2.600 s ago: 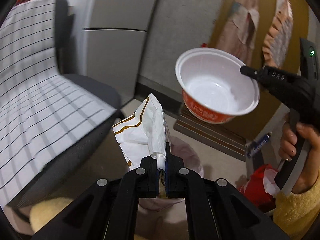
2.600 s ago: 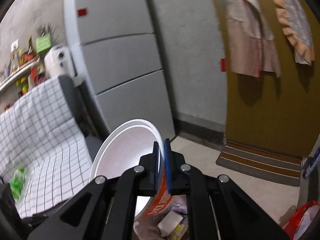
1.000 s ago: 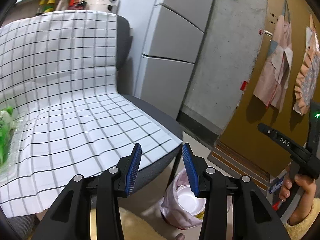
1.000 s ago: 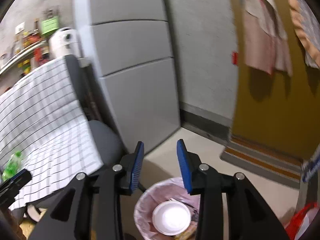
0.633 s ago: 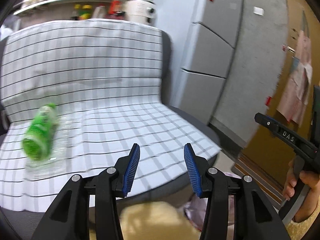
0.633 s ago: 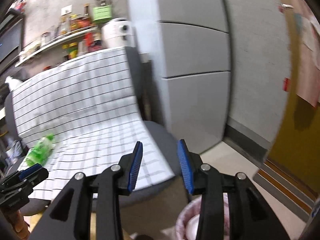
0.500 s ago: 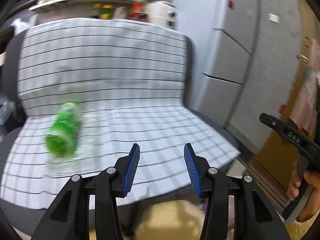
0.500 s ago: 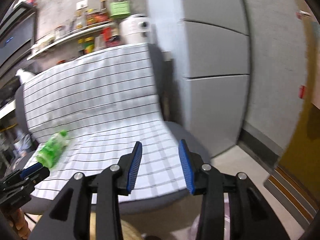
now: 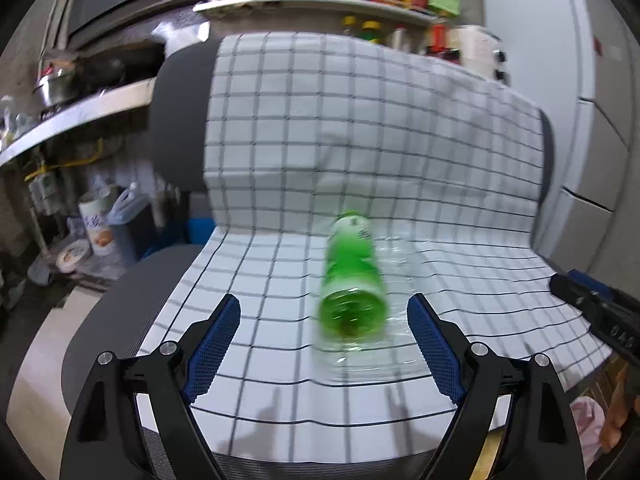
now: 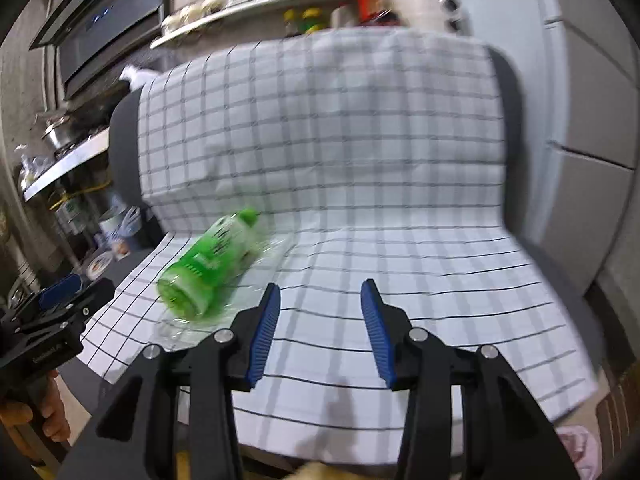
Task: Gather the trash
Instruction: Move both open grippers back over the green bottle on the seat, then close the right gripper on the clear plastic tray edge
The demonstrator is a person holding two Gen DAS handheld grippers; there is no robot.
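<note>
Now we hold the left gripper [image 9: 323,340] low over the chair [image 9: 132,304], its jaws opening wide with nothing between them yet. Just beyond, between the lines of the two fingers [image 9: 214,334] though not yet reached by them, lies one green bottle [image 9: 352,276] on its side on the checked cloth [image 9: 360,120] that covers the seat. Its long axis runs almost straight away from us, base toward the left gripper and cap toward the chair back, so the fingers stand either side of its width. A clear plastic wrapper [image 9: 396,260], blurred, lies touching the bottle's right side; we cannot tell whether it is one piece.

Our right gripper [image 10: 316,326] hangs farther right, jaws opening to a middling gap and empty. From that view the bottle lies off to the left of it and skewed, so we judge the left gripper the nearer and better lined up for the pick.

Counted: one bottle, one wrapper, one chair, two grippers. Behind the chair a shelf [image 9: 312,0] carries several jars and bottles, too blurred to count.
</note>
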